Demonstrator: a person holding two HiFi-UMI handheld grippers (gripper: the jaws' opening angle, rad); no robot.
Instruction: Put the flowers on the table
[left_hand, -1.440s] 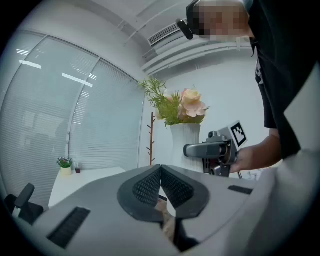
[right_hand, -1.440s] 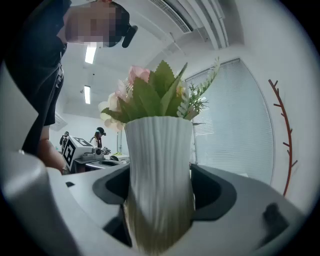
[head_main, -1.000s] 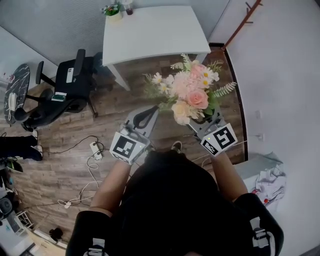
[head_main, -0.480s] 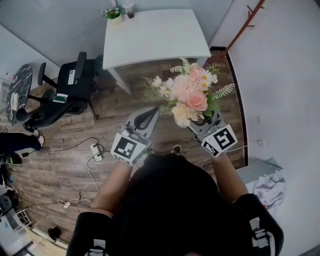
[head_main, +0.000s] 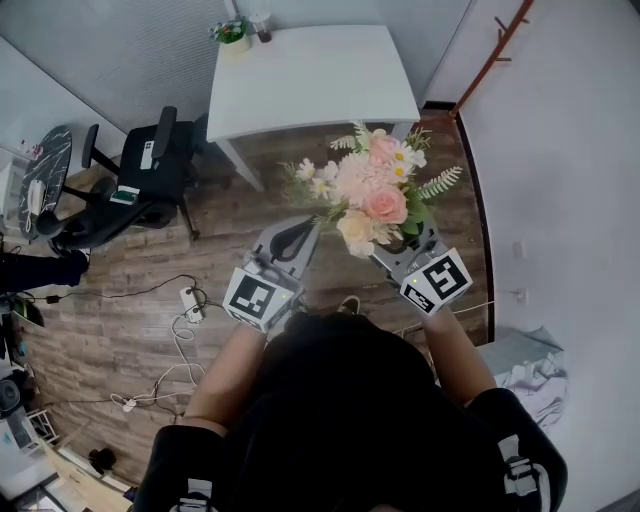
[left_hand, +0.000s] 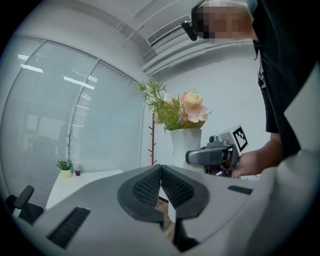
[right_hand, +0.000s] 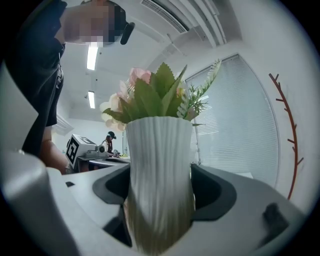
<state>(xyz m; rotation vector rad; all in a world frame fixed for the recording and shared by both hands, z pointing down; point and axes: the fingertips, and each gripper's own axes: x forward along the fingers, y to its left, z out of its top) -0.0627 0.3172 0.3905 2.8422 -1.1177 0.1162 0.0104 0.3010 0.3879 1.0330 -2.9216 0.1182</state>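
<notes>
Where right tongs (right_hand: 159, 200) clamp, flowers (head_main: 372, 192) (in vase (right_hand: 159, 160))

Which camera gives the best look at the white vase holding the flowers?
The right gripper view: the ribbed white vase fills the centre, clamped by the right gripper. The left gripper view shows only its upper part, small, from the side. In the head view the flowers hide it.

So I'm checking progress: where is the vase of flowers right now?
In the head view the vase of flowers is held in the right tool, over the wooden floor short of the white table.
</notes>
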